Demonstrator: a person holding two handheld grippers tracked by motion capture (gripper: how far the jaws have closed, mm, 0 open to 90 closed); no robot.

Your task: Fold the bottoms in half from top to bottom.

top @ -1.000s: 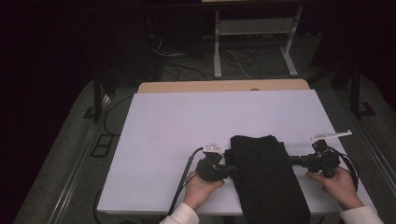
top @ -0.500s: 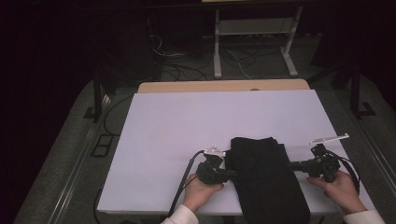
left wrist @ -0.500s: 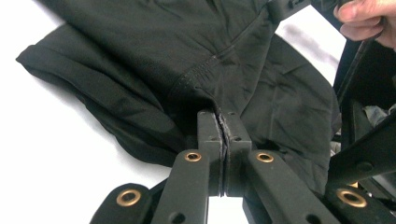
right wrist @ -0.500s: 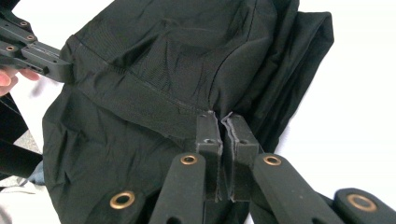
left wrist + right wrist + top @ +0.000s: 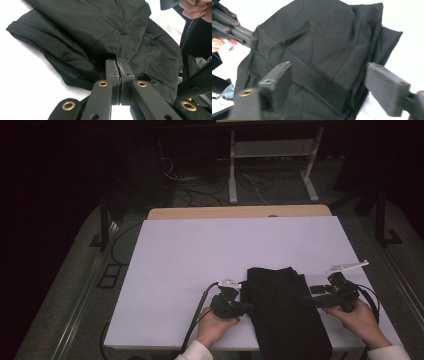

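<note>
My left claw (image 5: 119, 65) grips the folded black garment (image 5: 282, 310) on the tabletop (image 5: 200, 255), my right claw (image 5: 329, 90) has just opened wide off it, so further folding seems left.

I'm seeing most of the white table top (image 5: 210, 265) lying bare: the far half and the whole left side are giving open passage. The folded black garment (image 5: 282, 310) is taking up the near middle and hanging over the near edge, blocking the lane between my hands. The left gripper (image 5: 246, 307) is sitting clamped on its left edge; the right gripper (image 5: 306, 299), jaws just spread and straddling cloth, is crowding its right edge. A narrow bare strip is running along the table's right side.
</note>
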